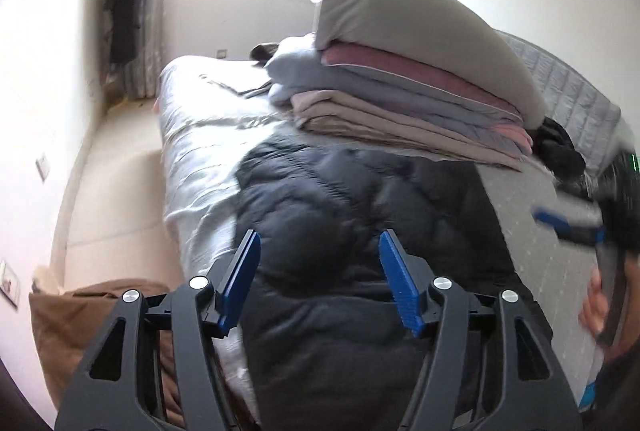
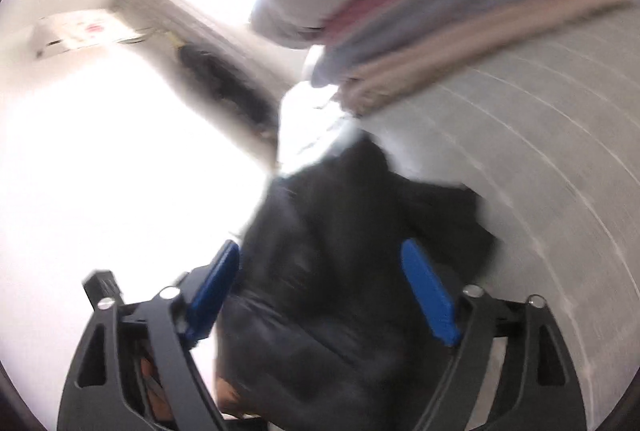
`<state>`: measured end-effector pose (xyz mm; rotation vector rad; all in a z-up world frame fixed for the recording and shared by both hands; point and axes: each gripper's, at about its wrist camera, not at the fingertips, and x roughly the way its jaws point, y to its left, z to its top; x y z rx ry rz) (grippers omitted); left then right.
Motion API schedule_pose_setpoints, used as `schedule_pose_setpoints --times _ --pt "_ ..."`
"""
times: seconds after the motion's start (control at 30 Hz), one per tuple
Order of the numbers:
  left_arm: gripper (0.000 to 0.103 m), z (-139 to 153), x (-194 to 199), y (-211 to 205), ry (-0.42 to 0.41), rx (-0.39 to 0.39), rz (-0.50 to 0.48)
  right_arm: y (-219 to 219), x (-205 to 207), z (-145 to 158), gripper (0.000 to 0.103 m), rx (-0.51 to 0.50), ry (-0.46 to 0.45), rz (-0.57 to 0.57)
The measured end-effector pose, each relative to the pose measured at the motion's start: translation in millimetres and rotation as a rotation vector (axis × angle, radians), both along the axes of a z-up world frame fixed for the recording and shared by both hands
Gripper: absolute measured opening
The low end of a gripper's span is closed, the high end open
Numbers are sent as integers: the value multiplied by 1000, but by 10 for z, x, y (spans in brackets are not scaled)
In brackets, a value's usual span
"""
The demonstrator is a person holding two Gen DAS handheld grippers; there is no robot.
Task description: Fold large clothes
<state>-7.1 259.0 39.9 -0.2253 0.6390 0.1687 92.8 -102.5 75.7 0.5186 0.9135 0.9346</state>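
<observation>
Jacket: your dark puffer jacket [image 1: 352,215] lies on the near part of the bed [image 1: 192,135], below both tools
Feel: judged light, soft and springy; the shiny shell looks slippery
Hold: pinch a seam or hem edge, not a puffed panel
Left gripper [image 1: 320,275]: jaws apart, nothing between them
Right gripper [image 2: 320,291]: jaws wide, empty, view blurred
Neighbour: 1 stack of folded bedding [image 1: 400,91] far right, touching the jacket's far edge
</observation>
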Motion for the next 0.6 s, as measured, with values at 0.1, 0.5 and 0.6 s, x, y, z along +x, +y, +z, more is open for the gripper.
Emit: schedule_pose_setpoints --times 0.1,0.5,0.6 --pt "62 -29 34 -124 3 -10 -26 393 242 88 81 -13 -14 49" --pt "64 -584 175 -460 195 46 -156 485 841 -1137 81 -86 248 -21" --pt "64 -518 92 -513 176 75 -149 250 662 -846 81 2 215 -16"
